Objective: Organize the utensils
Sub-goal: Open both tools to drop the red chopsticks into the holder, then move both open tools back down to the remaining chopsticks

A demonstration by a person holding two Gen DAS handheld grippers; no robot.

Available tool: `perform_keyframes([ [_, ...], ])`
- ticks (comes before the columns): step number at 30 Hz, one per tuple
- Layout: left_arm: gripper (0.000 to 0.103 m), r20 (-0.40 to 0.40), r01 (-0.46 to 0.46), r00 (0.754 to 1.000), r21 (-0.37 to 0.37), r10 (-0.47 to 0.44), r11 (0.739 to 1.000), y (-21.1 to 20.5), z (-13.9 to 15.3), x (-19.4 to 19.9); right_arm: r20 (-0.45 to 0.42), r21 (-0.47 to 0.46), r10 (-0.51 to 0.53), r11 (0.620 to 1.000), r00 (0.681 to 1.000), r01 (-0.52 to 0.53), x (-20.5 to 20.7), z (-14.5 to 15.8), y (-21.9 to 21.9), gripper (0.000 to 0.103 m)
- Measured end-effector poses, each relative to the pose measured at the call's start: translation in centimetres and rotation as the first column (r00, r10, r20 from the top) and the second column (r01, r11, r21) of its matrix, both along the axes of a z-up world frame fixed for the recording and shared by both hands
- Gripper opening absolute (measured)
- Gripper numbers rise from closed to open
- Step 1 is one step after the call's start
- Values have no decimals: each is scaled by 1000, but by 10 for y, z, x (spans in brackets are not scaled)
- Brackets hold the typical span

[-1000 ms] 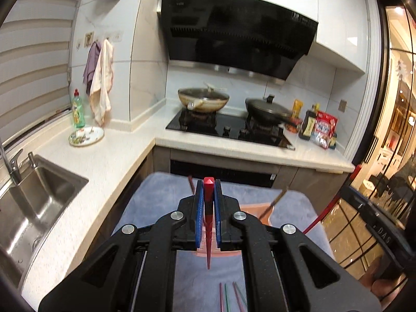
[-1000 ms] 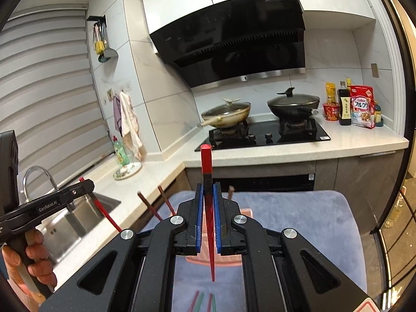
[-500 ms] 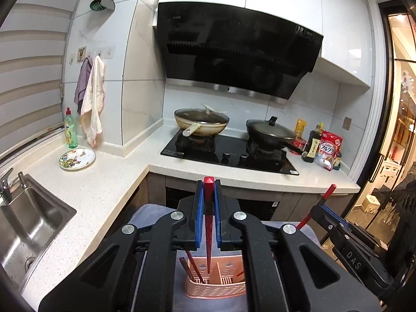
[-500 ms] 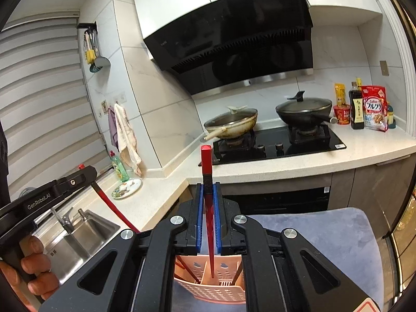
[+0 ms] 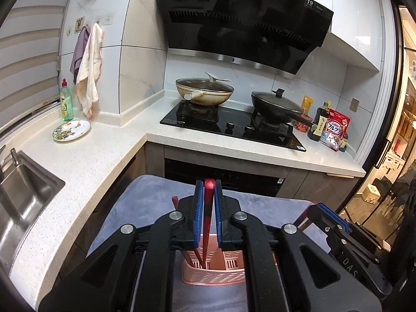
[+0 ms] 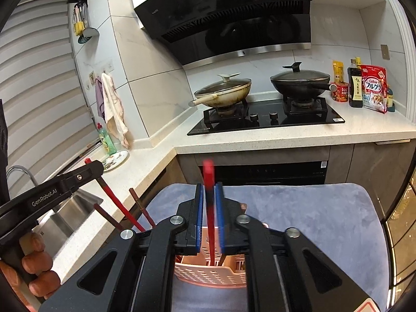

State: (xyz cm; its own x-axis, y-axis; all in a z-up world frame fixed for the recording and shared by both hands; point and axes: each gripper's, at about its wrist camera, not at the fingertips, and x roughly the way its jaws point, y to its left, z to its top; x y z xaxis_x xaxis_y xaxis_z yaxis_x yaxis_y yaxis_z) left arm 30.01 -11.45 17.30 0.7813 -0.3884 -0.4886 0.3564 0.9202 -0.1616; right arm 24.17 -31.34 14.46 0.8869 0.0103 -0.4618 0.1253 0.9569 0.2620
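Looking down my left gripper (image 5: pixel 207 214), I see its blue pads (image 5: pixel 199 218) pinched narrow on a red chopstick (image 5: pixel 207 223). The stick stands nearly upright between them, its square top just above the fingertips and its lower end down inside the pink slotted utensil basket (image 5: pixel 213 277) that sits on the grey-blue mat (image 5: pixel 150 200). A darker chopstick (image 5: pixel 174 200) pokes up beside the left finger, already standing in the basket.

On my right gripper (image 6: pixel 208 217) the jaws are opening. A second red chopstick (image 6: pixel 209 205) stands between the pads, blurred, with a thin gap showing on each side — it looks free of them, its top well above the fingertips and its tip down in the same basket (image 6: pixel 208 273). Two brown chopsticks (image 6: pixel 140 205) lean out of the basket to the left.

In the right view the left gripper's black finger (image 6: pixel 65 184) reaches in from the left edge, held by a hand (image 6: pixel 33 267), its red stick slanting down toward the basket. Behind the mat runs the speckled white countertop (image 5: pixel 91 161).
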Motion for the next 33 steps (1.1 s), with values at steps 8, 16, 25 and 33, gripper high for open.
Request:
perform_keyframes([
  [8, 39, 63, -39, 997, 57, 36, 998, -1, 8, -28, 32, 8, 2, 1000, 999, -2, -23, 12, 1, 23],
  [16, 51, 64, -67, 996, 105, 61, 992, 3, 5, -59, 49, -9, 13, 1000, 999, -13, -65, 17, 8, 33],
  [25, 53, 43, -69, 997, 157, 63, 985, 10, -20, -100, 10, -33, 22, 999, 1000, -22, -119, -3, 20, 36],
  [33, 53, -2, -64, 998, 170, 65, 983, 23, -44, -129, -32, -49, 40, 998, 999, -42, -152, -22, 36, 36],
])
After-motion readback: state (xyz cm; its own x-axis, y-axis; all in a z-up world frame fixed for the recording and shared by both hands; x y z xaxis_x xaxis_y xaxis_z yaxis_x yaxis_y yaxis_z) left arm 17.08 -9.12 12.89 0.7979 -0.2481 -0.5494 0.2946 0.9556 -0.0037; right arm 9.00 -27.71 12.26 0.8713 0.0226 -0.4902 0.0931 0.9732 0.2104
